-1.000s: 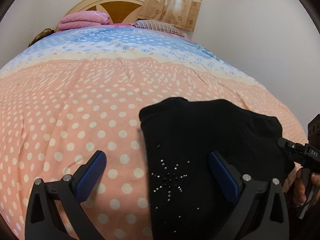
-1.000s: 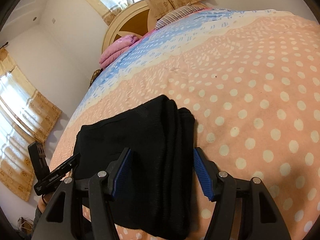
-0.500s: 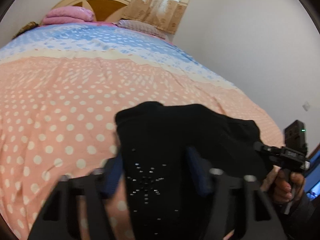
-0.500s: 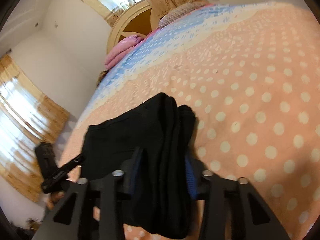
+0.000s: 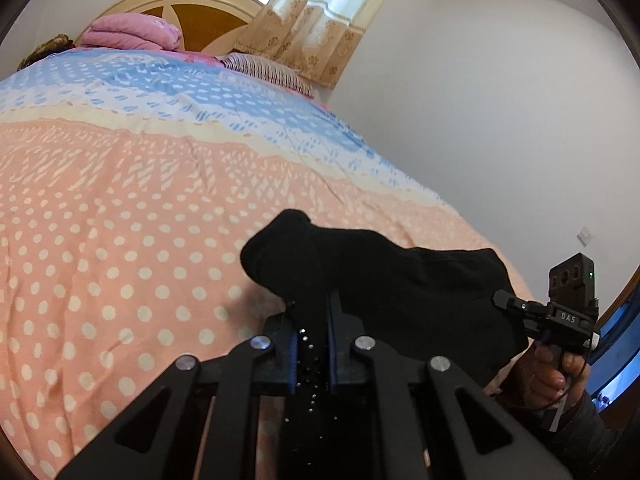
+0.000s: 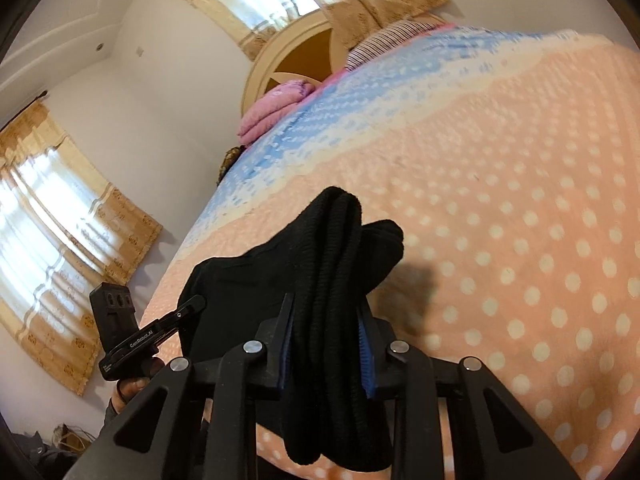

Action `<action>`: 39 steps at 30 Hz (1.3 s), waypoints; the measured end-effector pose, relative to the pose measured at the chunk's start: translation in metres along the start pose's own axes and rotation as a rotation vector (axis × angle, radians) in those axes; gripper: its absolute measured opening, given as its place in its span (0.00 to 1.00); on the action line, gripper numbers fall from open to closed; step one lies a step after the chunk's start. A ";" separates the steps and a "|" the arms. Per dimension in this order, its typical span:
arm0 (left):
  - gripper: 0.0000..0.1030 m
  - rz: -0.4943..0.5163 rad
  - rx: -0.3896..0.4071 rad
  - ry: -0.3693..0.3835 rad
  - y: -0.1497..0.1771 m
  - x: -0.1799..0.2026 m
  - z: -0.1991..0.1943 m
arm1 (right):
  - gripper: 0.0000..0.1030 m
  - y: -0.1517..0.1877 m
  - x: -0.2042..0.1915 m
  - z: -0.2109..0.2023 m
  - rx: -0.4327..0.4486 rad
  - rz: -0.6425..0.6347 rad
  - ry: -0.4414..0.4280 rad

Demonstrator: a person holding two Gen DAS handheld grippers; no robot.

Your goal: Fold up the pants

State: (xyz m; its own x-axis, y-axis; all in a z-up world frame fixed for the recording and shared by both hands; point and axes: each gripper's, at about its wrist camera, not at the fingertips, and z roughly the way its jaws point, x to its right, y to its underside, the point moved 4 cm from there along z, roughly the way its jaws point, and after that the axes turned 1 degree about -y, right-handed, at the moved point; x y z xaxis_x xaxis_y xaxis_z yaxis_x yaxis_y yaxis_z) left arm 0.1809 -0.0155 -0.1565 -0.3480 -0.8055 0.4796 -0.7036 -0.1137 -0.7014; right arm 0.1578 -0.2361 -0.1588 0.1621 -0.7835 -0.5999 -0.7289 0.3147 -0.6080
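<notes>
Left gripper (image 5: pixel 312 344) fingers (image 5: pixel 293 354) are clamping shut on the pants (image 5: pixel 380 276), pinching a narrow bunch of black fabric with small shiny studs between the blue pads. Right gripper (image 6: pixel 326 344) fingers (image 6: pixel 366 350) are also closing tight on the pants (image 6: pixel 320 264), gripping a thick ribbed fold that is hanging down below the pads.

The pants are sitting as a folded black bundle between the two grippers, near the foot end of the bed (image 5: pixel 120 240), with their held ends raised off the cover and a shadow falling on the cover beside them in the right view. In the left view the right gripper is showing at the far right edge, touching the fabric's right end, with the right hand (image 5: pixel 552 372) wrapping its handle. In the right view the left gripper is showing at lower left by the fabric's edge.

The bed is wearing a peach dotted cover turning blue toward the headboard (image 5: pixel 188 16). A pink blanket (image 5: pixel 132 32) and striped pillow (image 5: pixel 264 70) are lying by the headboard, curtains (image 5: pixel 312 16) hanging behind.
</notes>
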 end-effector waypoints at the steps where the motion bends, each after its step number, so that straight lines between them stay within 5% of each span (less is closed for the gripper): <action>1: 0.11 -0.005 0.008 0.004 -0.002 -0.001 -0.004 | 0.27 -0.004 -0.006 0.001 -0.003 -0.012 -0.008; 10: 0.11 -0.010 0.117 -0.069 -0.024 -0.031 -0.063 | 0.27 -0.033 -0.066 0.058 -0.072 -0.121 -0.090; 21: 0.11 -0.076 0.221 -0.381 -0.031 -0.131 -0.143 | 0.27 -0.038 -0.178 0.205 -0.222 -0.255 -0.236; 29: 0.12 -0.134 0.151 -0.502 -0.007 -0.199 -0.126 | 0.27 -0.014 -0.181 0.279 -0.317 -0.239 -0.194; 34: 0.49 -0.101 0.137 -0.618 0.006 -0.203 -0.112 | 0.32 -0.011 -0.143 0.293 -0.365 -0.133 -0.171; 39: 0.60 -0.124 0.132 -0.642 0.011 -0.211 -0.117 | 0.37 -0.010 -0.134 0.288 -0.360 -0.099 -0.188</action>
State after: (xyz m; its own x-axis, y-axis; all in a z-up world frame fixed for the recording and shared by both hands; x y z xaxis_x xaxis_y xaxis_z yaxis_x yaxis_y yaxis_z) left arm 0.1739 0.2216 -0.2041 0.1972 -0.9637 0.1799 -0.6188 -0.2647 -0.7396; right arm 0.3354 0.0200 -0.2221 0.3377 -0.6785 -0.6524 -0.8841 0.0094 -0.4673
